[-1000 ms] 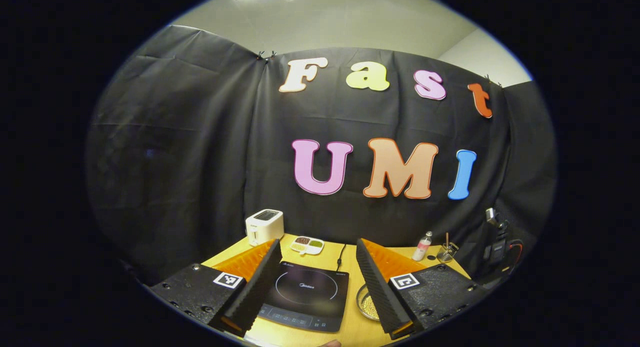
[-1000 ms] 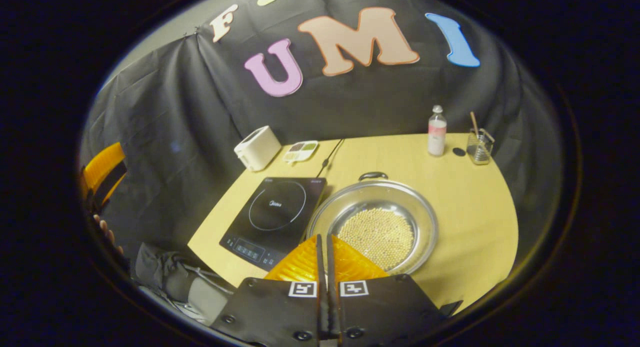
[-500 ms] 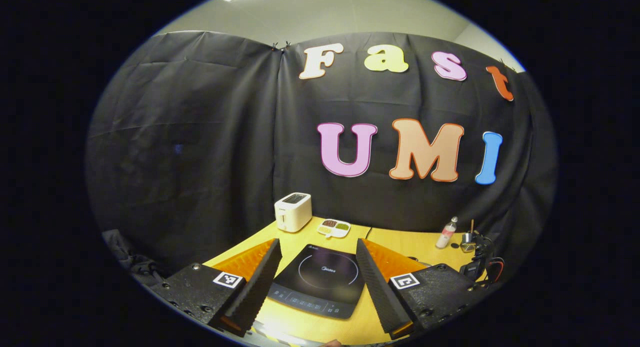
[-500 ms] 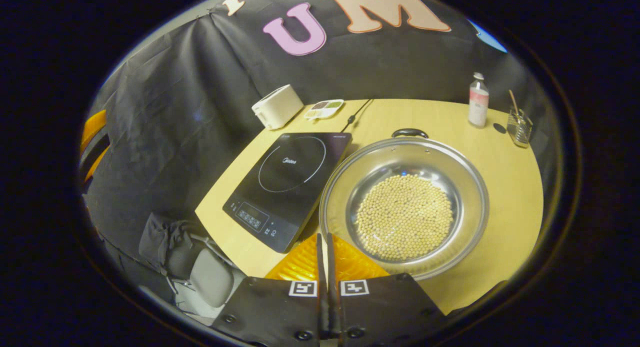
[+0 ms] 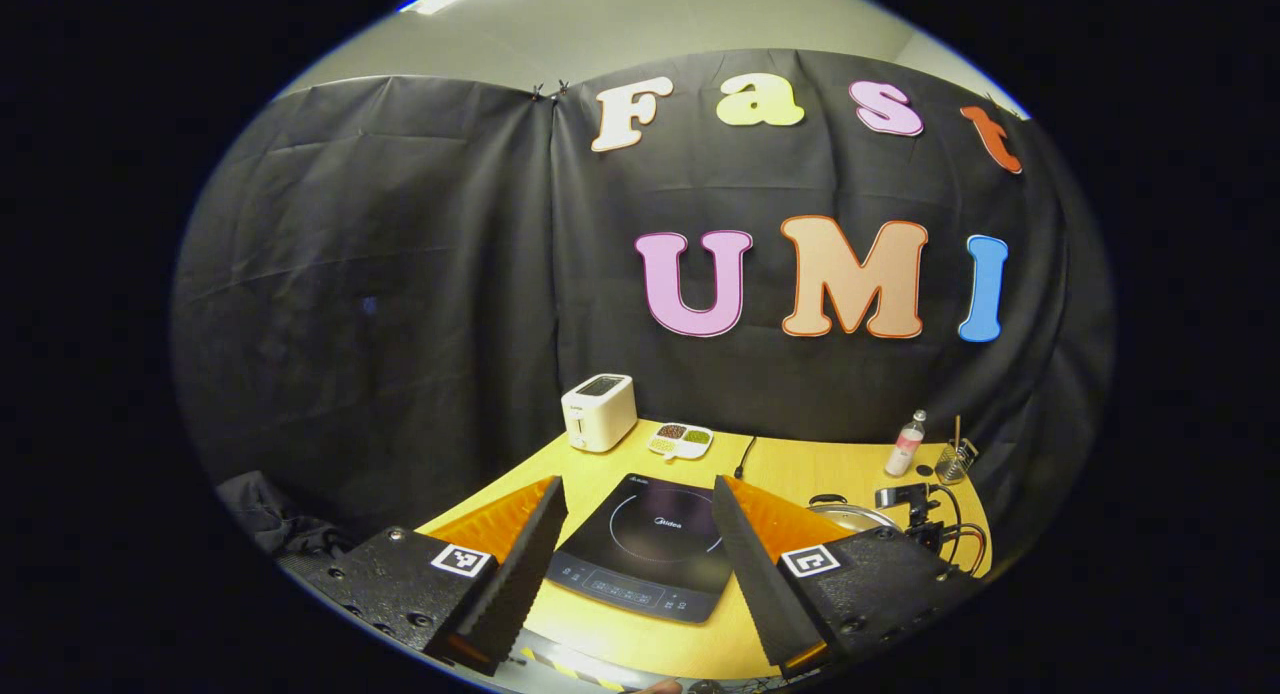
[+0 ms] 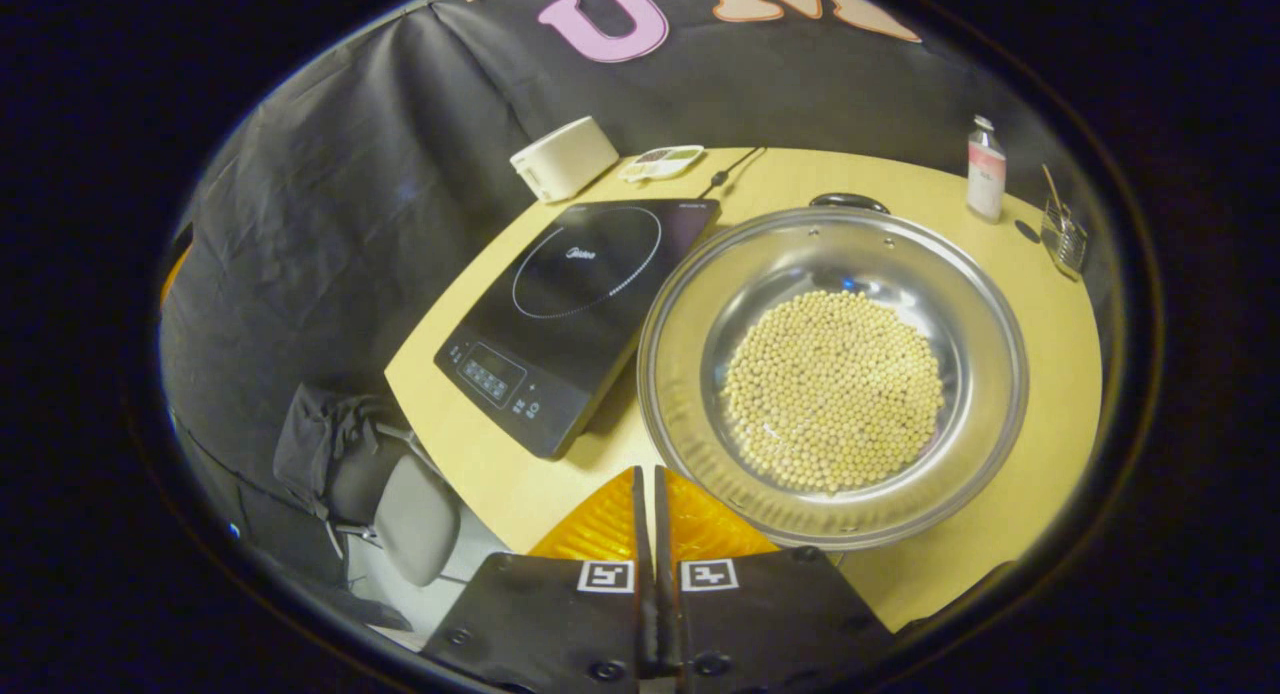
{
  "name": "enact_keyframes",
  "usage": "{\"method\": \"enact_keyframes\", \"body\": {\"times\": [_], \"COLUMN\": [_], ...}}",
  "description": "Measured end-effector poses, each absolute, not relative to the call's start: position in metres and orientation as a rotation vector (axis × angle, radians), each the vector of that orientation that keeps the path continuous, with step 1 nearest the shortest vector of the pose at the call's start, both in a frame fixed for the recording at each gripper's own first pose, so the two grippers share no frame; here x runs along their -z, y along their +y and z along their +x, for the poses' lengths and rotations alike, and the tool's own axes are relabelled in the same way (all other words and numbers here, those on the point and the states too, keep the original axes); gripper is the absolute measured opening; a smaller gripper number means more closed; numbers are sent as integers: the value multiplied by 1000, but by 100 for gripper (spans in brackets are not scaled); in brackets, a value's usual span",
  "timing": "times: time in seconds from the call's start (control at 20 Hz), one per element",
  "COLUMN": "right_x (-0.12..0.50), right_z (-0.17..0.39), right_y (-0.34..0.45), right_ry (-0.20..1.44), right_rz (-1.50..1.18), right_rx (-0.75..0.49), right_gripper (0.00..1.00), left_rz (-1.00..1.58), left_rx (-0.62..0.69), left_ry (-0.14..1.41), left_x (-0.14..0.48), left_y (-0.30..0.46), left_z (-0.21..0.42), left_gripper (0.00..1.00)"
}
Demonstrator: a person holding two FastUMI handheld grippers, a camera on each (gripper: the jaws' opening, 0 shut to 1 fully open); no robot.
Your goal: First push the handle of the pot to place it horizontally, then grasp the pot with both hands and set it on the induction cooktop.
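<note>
Landmark: induction cooktop [image 6: 575, 309], black glass, flat on the wooden table [image 6: 1040, 374], control panel facing the near edge, cord running toward the back wall.

- Pot [image 6: 835, 374]: wide steel pan, touching or just beside the cooktop's right edge, not yet on it. Holds a layer of pale beans [image 6: 835, 389]. Far handle [image 6: 848, 201] is dark, at the back rim; the near handle is hidden by the rim and the gripper, so its tilt cannot be judged.
- Right gripper [image 6: 647, 494]: jaws closed flat together, holding nothing, poised above the pot's near rim, to the cooktop's right. Closed fingers probably suit a push on the handle.
- Left gripper [image 5: 635, 564]: jaws spread wide, empty, framing the cooktop from the near side, likely held ready for the two-handed lift.
- Toaster [image 6: 563, 157]: white, behind the cooktop.
- Divided dish [image 6: 662, 161]: behind the cooktop, beside the toaster.
- Bottle [image 6: 985, 166] and glass with sticks [image 6: 1065, 236]: well right of the cooktop, beyond the pot.
- Chair [image 6: 415, 514]: grey, below the table edge.
</note>
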State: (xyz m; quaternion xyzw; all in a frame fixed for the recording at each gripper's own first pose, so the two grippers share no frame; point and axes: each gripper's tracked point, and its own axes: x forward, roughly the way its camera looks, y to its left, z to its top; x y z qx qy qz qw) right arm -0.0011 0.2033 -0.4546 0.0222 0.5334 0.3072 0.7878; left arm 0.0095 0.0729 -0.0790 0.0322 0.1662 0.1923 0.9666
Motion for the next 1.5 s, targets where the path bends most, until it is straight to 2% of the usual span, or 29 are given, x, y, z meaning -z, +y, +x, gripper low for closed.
{"method": "enact_keyframes", "body": {"times": [0.05, 0.15, 0.25, 0.3, 0.35, 0.45, 0.85, 1.35, 1.45, 1.5], "right_x": [459, 467, 470, 469, 469, 469, 469, 479, 479, 480], "right_z": [-6, -10, -10, -12, -11, -12, -13, 13, 21, 24], "right_y": [200, 200, 198, 197, 195, 191, 161, 78, 64, 58], "right_ry": [1170, 1186, 1191, 1192, 1193, 1196, 1209, 1220, 1216, 1217], "right_rz": [40, 40, 41, 47, 45, 35, 13, -8, -14, -11], "right_rx": [-665, -675, -668, -665, -666, -676, -670, -509, -480, -466], "right_gripper": [3, 0, 2, 3, 0, 3, 2, 4, 0, 3], "left_rz": [64, 58, 53, 56, 58, 62, 40, 3, -2, -3], "left_rx": [-393, -405, -409, -409, -408, -407, -411, -393, -382, -377], "left_ry": [336, 336, 335, 332, 328, 326, 322, 302, 300, 302], "left_x": [78, 77, 77, 76, 74, 74, 78, 82, 83, 84], "left_y": [73, 71, 68, 67, 65, 61, 50, 36, 32, 31], "left_z": [9, 9, 10, 11, 12, 13, 16, 20, 22, 24], "left_gripper": [90, 90, 90, 87, 90, 87, 87, 90, 90, 90]}}
